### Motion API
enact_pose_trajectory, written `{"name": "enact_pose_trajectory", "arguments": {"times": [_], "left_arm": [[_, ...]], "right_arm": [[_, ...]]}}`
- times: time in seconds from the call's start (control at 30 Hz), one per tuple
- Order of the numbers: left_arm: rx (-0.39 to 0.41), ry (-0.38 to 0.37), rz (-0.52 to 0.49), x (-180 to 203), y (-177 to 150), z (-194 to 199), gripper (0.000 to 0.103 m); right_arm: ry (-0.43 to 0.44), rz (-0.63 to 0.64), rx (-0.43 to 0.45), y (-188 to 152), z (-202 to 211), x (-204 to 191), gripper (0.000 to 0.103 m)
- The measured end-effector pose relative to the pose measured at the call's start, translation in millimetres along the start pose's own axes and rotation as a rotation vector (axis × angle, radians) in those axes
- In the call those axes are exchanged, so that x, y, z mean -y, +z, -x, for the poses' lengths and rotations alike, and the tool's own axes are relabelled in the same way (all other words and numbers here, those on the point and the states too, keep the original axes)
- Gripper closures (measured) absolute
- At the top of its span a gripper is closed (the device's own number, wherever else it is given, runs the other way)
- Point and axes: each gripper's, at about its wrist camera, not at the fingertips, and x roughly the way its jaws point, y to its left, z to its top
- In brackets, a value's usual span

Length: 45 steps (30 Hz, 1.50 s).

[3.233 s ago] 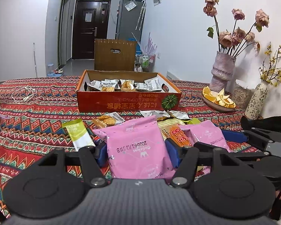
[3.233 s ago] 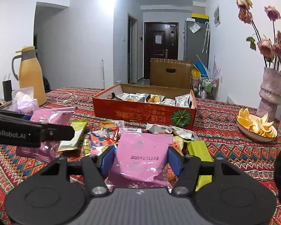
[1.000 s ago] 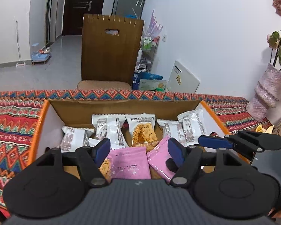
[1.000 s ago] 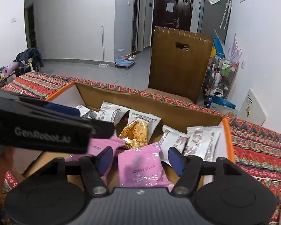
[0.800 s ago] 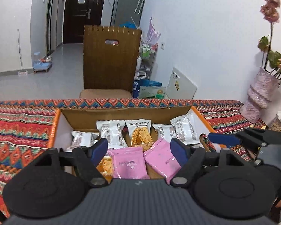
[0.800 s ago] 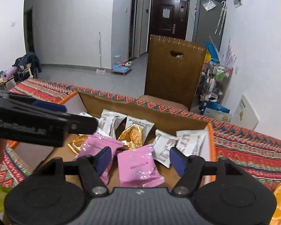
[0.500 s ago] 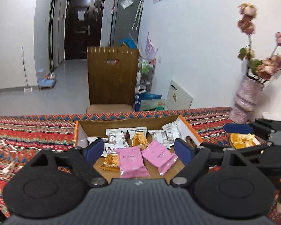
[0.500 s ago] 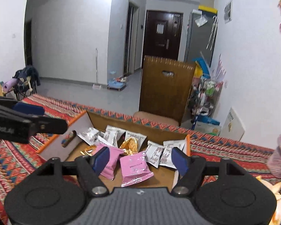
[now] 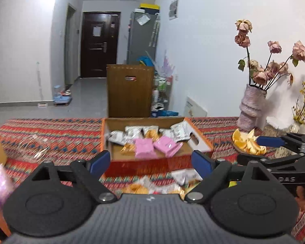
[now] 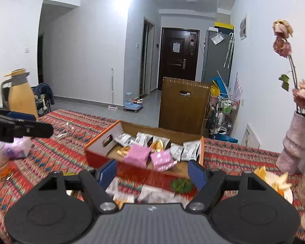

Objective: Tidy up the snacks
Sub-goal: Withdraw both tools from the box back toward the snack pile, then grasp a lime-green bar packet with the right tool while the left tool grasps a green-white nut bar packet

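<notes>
The orange cardboard box (image 9: 106, 134) stands on the patterned tablecloth, holding white and gold snack packets. Two pink packets (image 9: 143, 150) (image 9: 167, 145) lie at the front of that pile. My left gripper (image 9: 151, 162) hangs above the table short of the box, its jaws opening with nothing between them. My right gripper (image 10: 152, 171) is open and empty too, at about the same distance from the box (image 10: 100, 145). The pink packets (image 10: 137, 155) (image 10: 161, 159) show in this view as well. Loose snacks (image 9: 185, 175) (image 10: 152, 193) lie blurred on the cloth below both grippers.
A vase of dried roses (image 9: 252, 109) and a plate of orange peel (image 9: 246, 142) stand at the right. At the far left are a yellow jug (image 10: 20, 95), a plastic bag (image 10: 20, 147) and a glass (image 10: 0, 158). A wooden chair back (image 9: 130, 91) rises behind the box.
Both grippers have drawn back and up from over the box, leaving the two pink packets inside it. Their jaws stand wider than a second ago.
</notes>
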Motion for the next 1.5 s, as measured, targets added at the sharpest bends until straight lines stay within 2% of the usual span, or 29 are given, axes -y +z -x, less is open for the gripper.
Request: {"name": "enact_pose_trajectory", "arguments": {"times": [0.23,0.37,0.47,0.57,0.73,0.9,1.1,1.5], "left_arm": [[0.012,0.024,0.029,8,-75,59,0.014],[-0.011,0.009,0.083,10,-116,83,0.014],[-0.017,0.038,0.128,10,-145,100,0.014],[-0.053,0.081,0.175,12,-172,111,0.013],[-0.111,0.099,0.166,18,-205,120,0.013],[-0.137,0.094,0.16,19,-221,117,0.013],[-0.164,0.094,0.164,20,-224,107,0.013],[-0.166,0.134,0.173,10,-197,70,0.013]], "right_arm": [[0.018,-0.022,0.027,-65,59,-14,0.027],[0.034,-0.032,0.053,-102,91,-24,0.026],[0.022,-0.032,0.058,-125,108,-35,0.026],[0.012,-0.039,0.06,-149,122,-44,0.023],[-0.034,-0.051,0.038,-186,135,-52,0.021],[-0.046,-0.072,-0.006,-211,140,-51,0.021],[-0.058,-0.099,-0.038,-223,139,-44,0.021],[-0.081,-0.147,-0.068,-213,109,-14,0.025]]}}
